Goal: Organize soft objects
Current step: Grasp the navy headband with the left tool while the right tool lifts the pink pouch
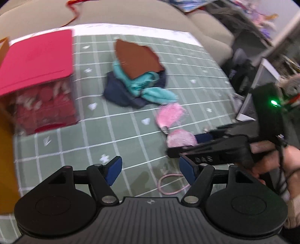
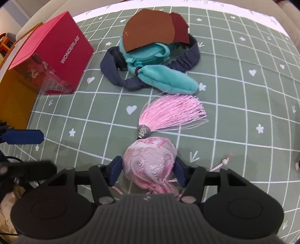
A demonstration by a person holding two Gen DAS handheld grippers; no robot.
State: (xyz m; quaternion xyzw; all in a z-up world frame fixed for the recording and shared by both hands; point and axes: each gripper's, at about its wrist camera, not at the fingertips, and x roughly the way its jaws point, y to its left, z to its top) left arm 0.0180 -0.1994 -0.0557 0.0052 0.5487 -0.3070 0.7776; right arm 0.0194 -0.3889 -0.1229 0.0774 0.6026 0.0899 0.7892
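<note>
A pink brocade sachet (image 2: 150, 165) with a silver bead and a pink tassel (image 2: 174, 112) lies on the green grid cloth. My right gripper (image 2: 147, 172) stands with its blue fingers on either side of the sachet, touching it. It also shows in the left wrist view (image 1: 180, 138) with the right gripper (image 1: 187, 148) at it. Behind lies a pile: a teal fleece band (image 2: 165, 78), a navy elastic headband (image 2: 116, 78) and brown felt pieces (image 2: 148, 32). My left gripper (image 1: 148, 169) is open and empty above the cloth.
A red box with a clear front (image 2: 54, 54) stands at the left, against an orange bag (image 2: 15, 101). A pink cord loop (image 1: 168, 184) lies near my left gripper. A beige sofa (image 1: 131, 16) is behind the table, clutter at the right.
</note>
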